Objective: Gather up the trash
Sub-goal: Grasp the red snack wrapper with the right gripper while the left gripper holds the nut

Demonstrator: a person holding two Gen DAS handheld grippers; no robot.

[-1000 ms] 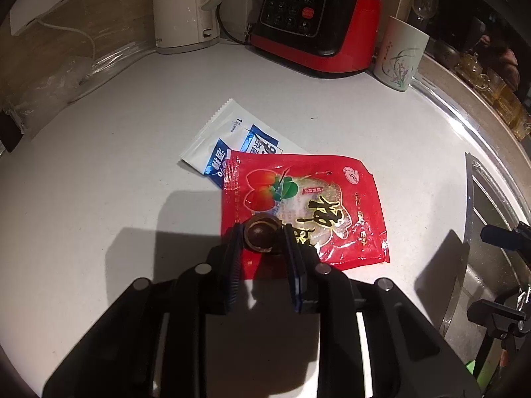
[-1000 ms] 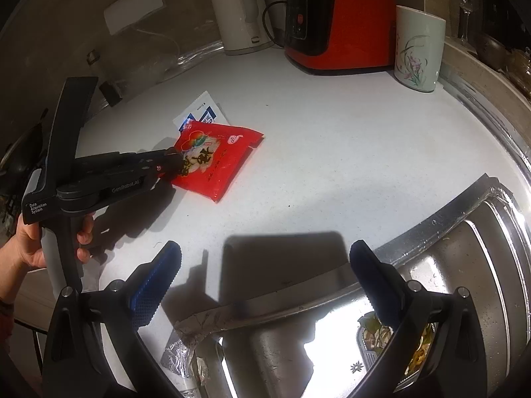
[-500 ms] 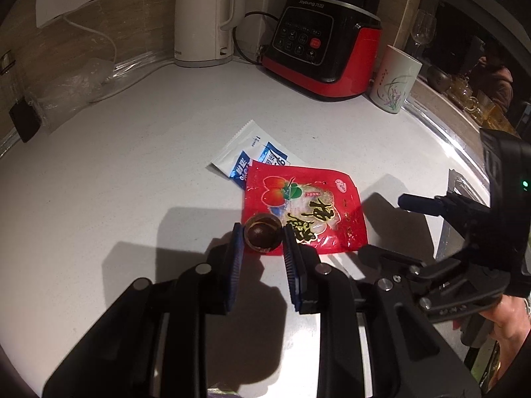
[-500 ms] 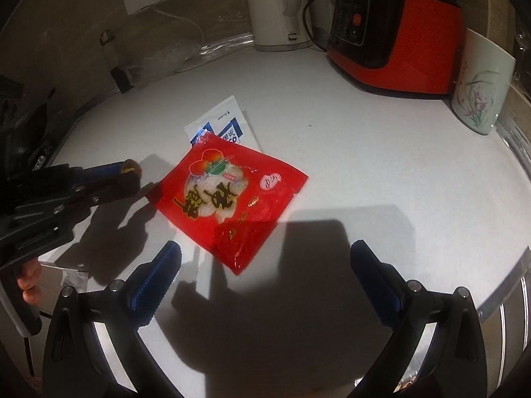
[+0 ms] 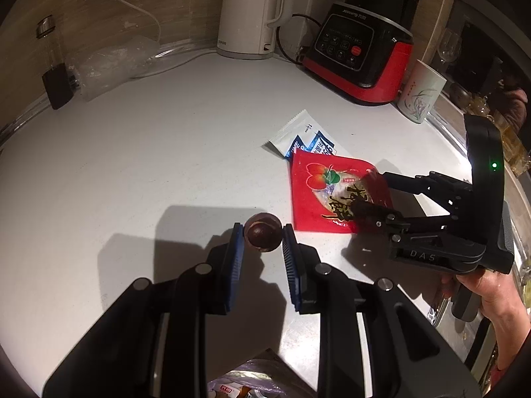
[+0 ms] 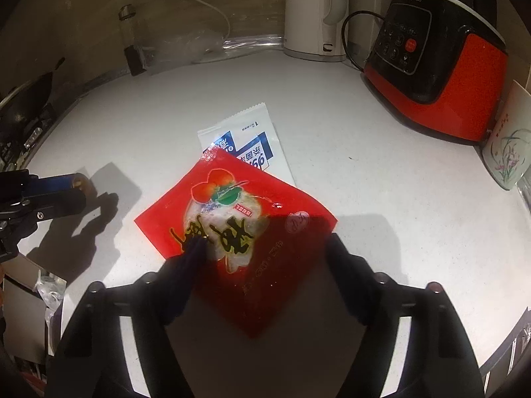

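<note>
Pinching a small brown round shell (image 5: 262, 236) between left gripper (image 5: 260, 237) pads, lifted over white counter (image 5: 139, 172). Closing right gripper (image 6: 265, 248) jaws around red snack wrapper (image 6: 232, 212), pads not yet pressing. Beyond, white-blue sachet (image 6: 252, 139) tucked partly under wrapper; kettle (image 5: 250, 10), red blender base (image 5: 358, 56) at back.

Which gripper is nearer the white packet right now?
Right. The right gripper is closing over the red packet overlapping the white packet; the left gripper, holding a nut, sits farther off.
</note>
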